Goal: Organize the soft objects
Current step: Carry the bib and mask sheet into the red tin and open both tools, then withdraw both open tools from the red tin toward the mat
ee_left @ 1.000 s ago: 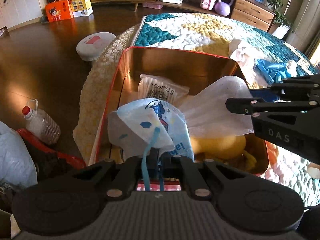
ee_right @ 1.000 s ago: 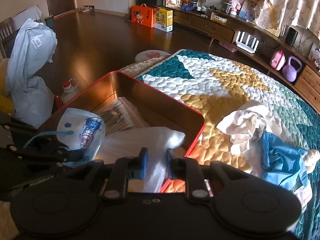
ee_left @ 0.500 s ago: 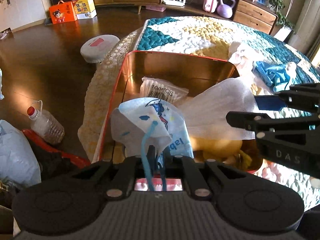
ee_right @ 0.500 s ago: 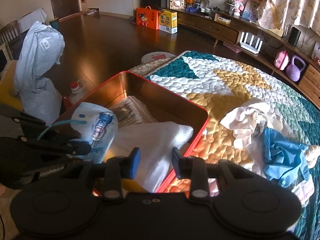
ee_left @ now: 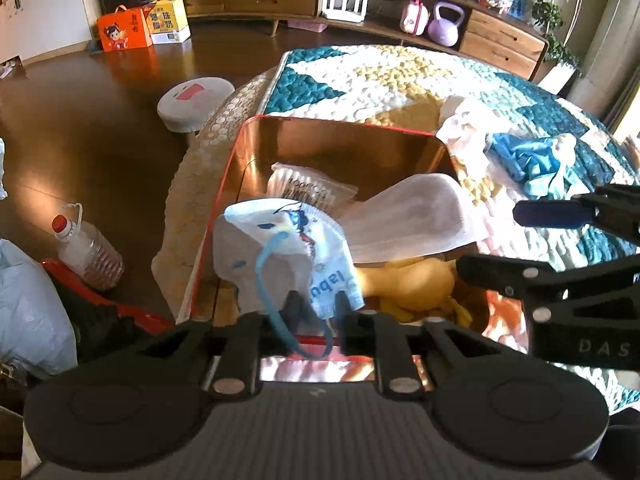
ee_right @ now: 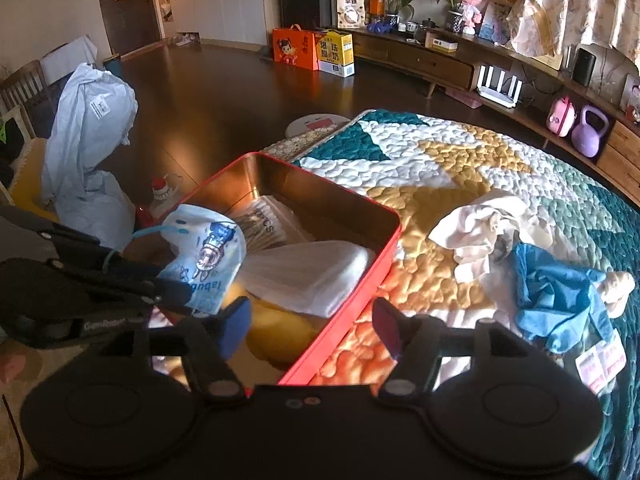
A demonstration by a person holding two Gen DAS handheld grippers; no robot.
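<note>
L gripper (ee_left: 314, 306) sits over the near edge of the red-rimmed tin (ee_left: 336, 124), jaws opening, gap narrow. The kid's face mask (ee_left: 280, 240) w/ cartoon print lies between the fingers, its blue ear loop (ee_left: 266, 280) hanging down past them; can't tell if the pads still press on it. Mask droops over the tin's near-left corner.

R gripper (ee_right: 310, 330) is over the tin's near-right rim, jaws opening and already wide, nothing between them. White folded cloth (ee_right: 316, 276) lies in the tin just beyond its fingers, not touched.

Also in the tin: pack of cotton swabs (ee_left: 308, 190) toward the far-left side, and a yellow soft item (ee_left: 404, 284) at the near side, partly under the white cloth and mask.

Tin sits on a quilted bedspread (ee_right: 460, 160), teal/white/mustard. To the right on the bedspread, well apart from the tin: a crumpled white garment (ee_right: 480, 228) and a blue cloth (ee_right: 556, 292) touching each other.

Floor at left: plastic bottle (ee_left: 86, 250) w/ red cap, round white stool (ee_left: 196, 100) farther off.
</note>
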